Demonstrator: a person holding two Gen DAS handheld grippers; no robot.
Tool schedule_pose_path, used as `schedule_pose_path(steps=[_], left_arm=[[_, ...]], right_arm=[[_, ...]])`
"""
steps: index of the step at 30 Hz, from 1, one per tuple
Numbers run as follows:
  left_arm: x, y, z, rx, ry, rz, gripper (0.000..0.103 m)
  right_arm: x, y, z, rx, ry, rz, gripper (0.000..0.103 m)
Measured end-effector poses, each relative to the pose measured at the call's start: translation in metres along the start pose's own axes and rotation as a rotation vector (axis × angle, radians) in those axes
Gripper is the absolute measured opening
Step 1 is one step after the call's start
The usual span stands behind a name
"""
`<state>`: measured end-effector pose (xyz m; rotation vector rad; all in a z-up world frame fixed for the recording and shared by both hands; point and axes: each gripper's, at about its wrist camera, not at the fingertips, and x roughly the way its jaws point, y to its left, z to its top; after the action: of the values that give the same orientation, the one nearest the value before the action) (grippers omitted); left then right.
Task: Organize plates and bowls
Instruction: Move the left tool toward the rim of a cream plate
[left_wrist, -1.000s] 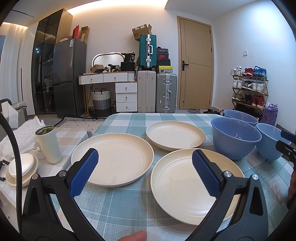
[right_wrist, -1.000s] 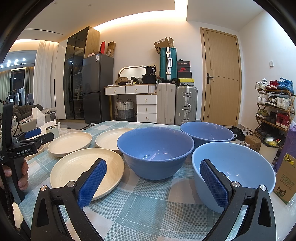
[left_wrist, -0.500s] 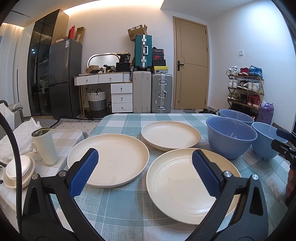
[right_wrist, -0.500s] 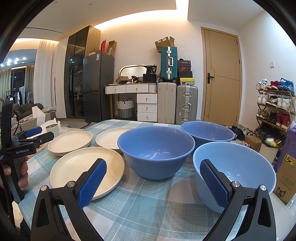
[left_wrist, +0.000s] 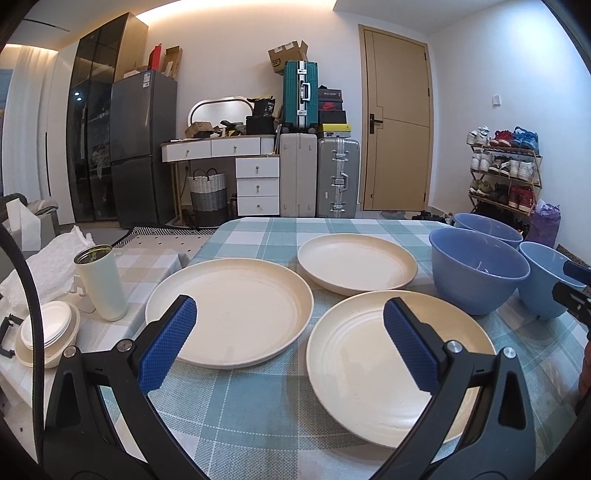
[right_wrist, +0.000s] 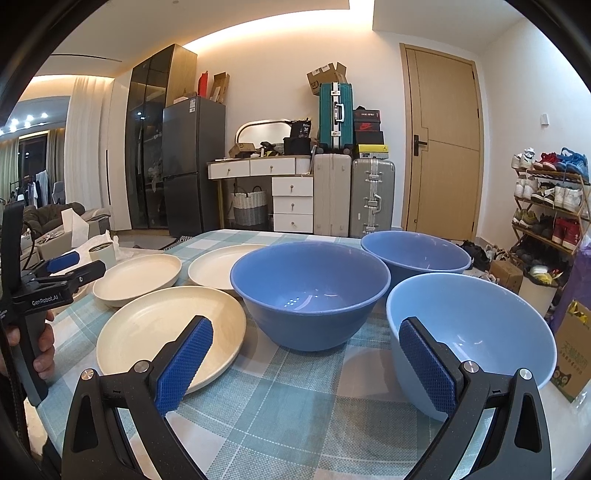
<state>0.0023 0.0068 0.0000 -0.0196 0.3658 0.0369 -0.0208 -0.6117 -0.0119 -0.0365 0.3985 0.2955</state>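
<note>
Both tools are up over the checked tablecloth (left_wrist: 258, 417) and nothing is in either of them. The left gripper (left_wrist: 291, 341) has its blue pads spread wide, hovering above the near edges of two cream plates. The right gripper (right_wrist: 304, 363) is just as wide, one pad over the front plate, the other in front of the pale bowl.

Three cream plates lie flat and separate, none stacked: the left plate (left_wrist: 229, 310), the back plate (left_wrist: 356, 260) beyond it, and the front plate (left_wrist: 373, 365) nearest the left tool. All three look bare inside.

To their right, three blue bowls stand upright, each on its own. The middle bowl (right_wrist: 310, 291) sits just beside the front plate, nothing in it but a glint of ceiling light. The far bowl (right_wrist: 415, 253) is behind it, close to the table's far edge. The pale bowl (right_wrist: 476, 332) is nearest the right tool, also bare inside.

Off on a lower side surface to the left stands a white tumbler (left_wrist: 101, 284), open-topped, with something dark inside; what it is I cannot tell. Beside it is a small stack of white dishes (left_wrist: 48, 332). A hand (right_wrist: 40, 350) grips the left tool's handle.
</note>
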Motion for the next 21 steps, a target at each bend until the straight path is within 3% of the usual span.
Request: schedule_pose_path(steps=[9, 21], left_arm=[[0.000, 0.014, 0.012, -0.028, 0.035, 0.030, 0.101], [-0.008, 0.025, 0.034, -0.036, 0.094, 0.055, 0.101]], right_arm=[[0.002, 0.005, 0.015, -0.010, 0.011, 0.000, 0.103], [0.015, 0.040, 0.054, -0.043, 0.098, -0.006, 0.103]])
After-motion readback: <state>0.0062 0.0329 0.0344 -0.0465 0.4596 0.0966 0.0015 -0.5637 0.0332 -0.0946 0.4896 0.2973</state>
